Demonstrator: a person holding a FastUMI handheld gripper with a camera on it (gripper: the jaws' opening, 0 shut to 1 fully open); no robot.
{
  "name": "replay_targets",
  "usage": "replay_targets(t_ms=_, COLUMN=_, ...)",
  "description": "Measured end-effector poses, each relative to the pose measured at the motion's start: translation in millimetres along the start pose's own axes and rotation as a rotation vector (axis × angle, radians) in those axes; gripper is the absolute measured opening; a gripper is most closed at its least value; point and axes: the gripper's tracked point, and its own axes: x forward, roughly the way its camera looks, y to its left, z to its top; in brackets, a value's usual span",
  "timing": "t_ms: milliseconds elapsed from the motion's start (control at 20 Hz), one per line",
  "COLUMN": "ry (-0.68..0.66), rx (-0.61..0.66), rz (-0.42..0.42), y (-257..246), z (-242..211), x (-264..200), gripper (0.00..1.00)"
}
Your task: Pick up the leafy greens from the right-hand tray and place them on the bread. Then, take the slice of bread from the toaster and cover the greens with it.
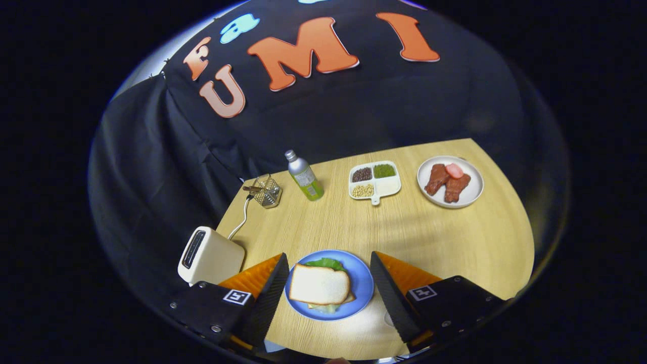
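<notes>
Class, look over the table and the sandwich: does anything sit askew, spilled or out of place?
Only slightly: the top bread slice on the blue plate sits skewed, so greens and the lower slice peek out. The open gripper holds nothing. Nothing looks spilled.

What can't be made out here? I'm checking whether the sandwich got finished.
- Lower bread slice, gripper view: hidden under the top slice.
- Greens: only edges peek out.
- Toaster slot: too dark to see inside.
- Open tongs: plate sits between the fingers, nothing held.
</notes>
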Motion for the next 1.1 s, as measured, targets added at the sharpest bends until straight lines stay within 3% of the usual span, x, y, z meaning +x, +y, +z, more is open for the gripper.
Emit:
replay_targets(t_ms=550, ry=-0.503, rx=-0.207, rz=-0.157, y=5, z=127, x=-104, gripper=0.98)
replay_targets(t_ms=1100, ry=-0.759, rx=-0.325, rz=-0.233, y=18, z=181, x=-150, gripper=0.98)
